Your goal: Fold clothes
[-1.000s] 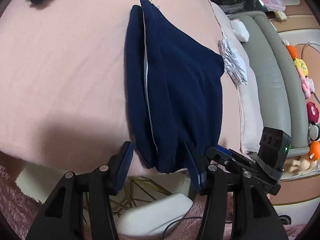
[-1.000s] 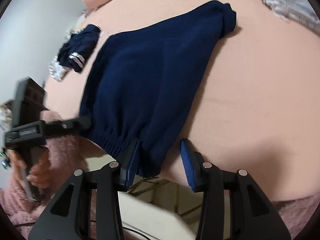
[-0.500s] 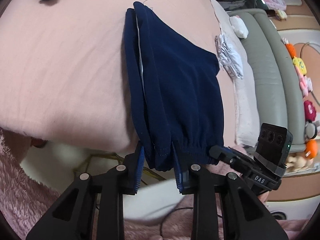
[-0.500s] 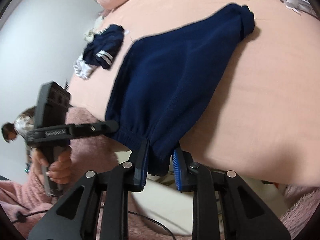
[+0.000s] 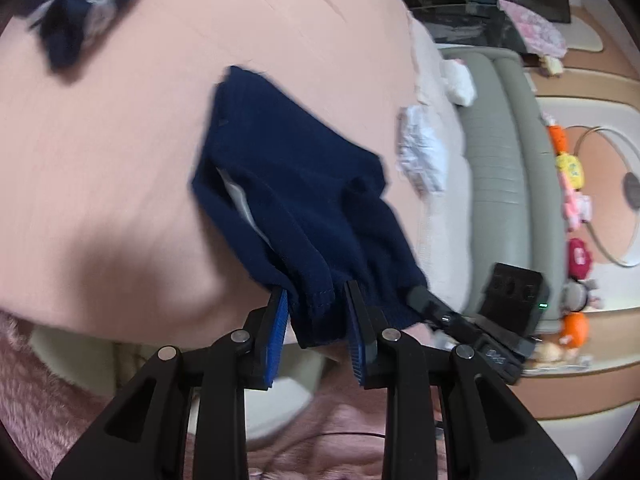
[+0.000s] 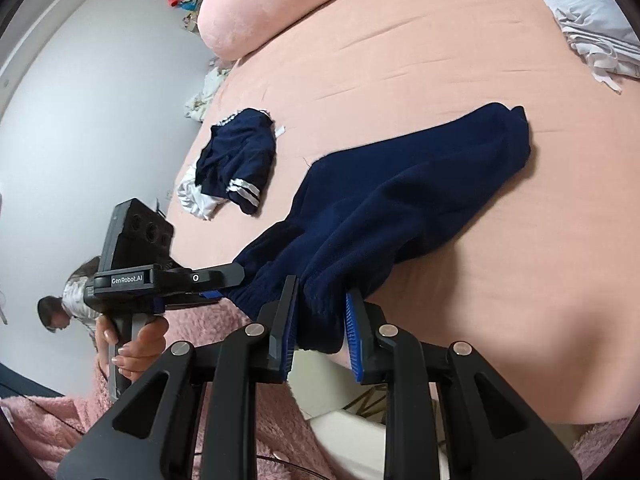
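Note:
A navy blue garment (image 5: 304,184) (image 6: 404,208) lies lengthwise on the pink bed, its gathered near hem lifted off the sheet. My left gripper (image 5: 316,312) is shut on one corner of that hem. My right gripper (image 6: 320,320) is shut on the other corner, and its body shows in the left wrist view (image 5: 472,320). The left gripper appears from the side in the right wrist view (image 6: 224,280), held by a hand (image 6: 136,344). The far end of the garment still rests on the sheet.
A second navy garment with white stripes (image 6: 236,160) lies crumpled farther up the bed. A white bundle (image 6: 592,36) (image 5: 420,152) sits near the bed's right edge. A pink pillow (image 6: 272,8) lies at the head. A grey sofa (image 5: 504,184) stands beyond the bed.
Both grippers closed on the near hem of the navy garment and then rose, lifting that end off the bed so the cloth bunches and slopes up toward me.

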A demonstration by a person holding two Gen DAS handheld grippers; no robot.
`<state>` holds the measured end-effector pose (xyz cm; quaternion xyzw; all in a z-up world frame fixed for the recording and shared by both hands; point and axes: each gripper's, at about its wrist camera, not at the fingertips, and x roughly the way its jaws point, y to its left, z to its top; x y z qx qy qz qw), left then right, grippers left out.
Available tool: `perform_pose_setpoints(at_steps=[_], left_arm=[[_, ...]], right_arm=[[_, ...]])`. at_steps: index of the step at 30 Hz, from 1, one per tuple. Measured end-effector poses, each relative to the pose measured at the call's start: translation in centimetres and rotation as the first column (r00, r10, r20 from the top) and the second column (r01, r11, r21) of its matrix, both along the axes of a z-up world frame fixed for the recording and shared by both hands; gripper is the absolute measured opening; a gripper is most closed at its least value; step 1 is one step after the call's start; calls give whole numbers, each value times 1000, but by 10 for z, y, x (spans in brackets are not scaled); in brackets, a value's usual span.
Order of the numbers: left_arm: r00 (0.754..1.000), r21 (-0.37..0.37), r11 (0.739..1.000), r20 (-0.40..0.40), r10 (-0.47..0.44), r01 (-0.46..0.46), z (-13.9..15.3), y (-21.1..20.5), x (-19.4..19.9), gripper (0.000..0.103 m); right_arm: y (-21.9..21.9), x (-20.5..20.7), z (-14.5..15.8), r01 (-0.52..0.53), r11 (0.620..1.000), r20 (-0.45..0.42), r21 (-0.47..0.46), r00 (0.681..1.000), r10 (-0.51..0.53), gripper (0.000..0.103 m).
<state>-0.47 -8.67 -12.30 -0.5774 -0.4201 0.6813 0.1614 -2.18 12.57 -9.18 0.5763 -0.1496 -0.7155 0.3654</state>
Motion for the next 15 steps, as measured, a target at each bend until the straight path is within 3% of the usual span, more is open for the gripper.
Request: perform_pose_setpoints(at_steps=[3,5,7,8,10,12,13,14,15], left_arm=[[996,-7,1000,84,-15,16,-32,-1,21,28],[990,34,999,138,3,-7,-54,-3,30,28],[990,64,998,142,16,-25,-58,2,30,31],[990,39,999,138,14,-20,-55,1,31,36],[997,-82,997,79,-1,7,-36,6,29,42],[999,-217,975,1,-50,49,-16,17,20,47],[997,-269,960,-18,-81,73,-8,17,17,51],[992,-321,941,-28,-120,105,-2,15,14,51],[986,-379,915,-36,-164,139,3,14,11,51]], right_arm=[[2,19,-26,-18,995,43,94,999,14,23],[-2,32,-48,-43,980,71,195,997,30,25],[1,44,-59,-71,963,69,262,996,54,29],[3,49,-53,-75,959,33,273,997,68,30],[4,55,-32,-79,944,-82,320,990,111,36],[5,60,-1,-62,915,-251,399,952,174,42],[4,62,11,-54,899,-326,434,921,213,51],[3,64,20,-48,881,-401,471,878,262,61],[3,66,28,-37,861,-470,507,826,312,63]])
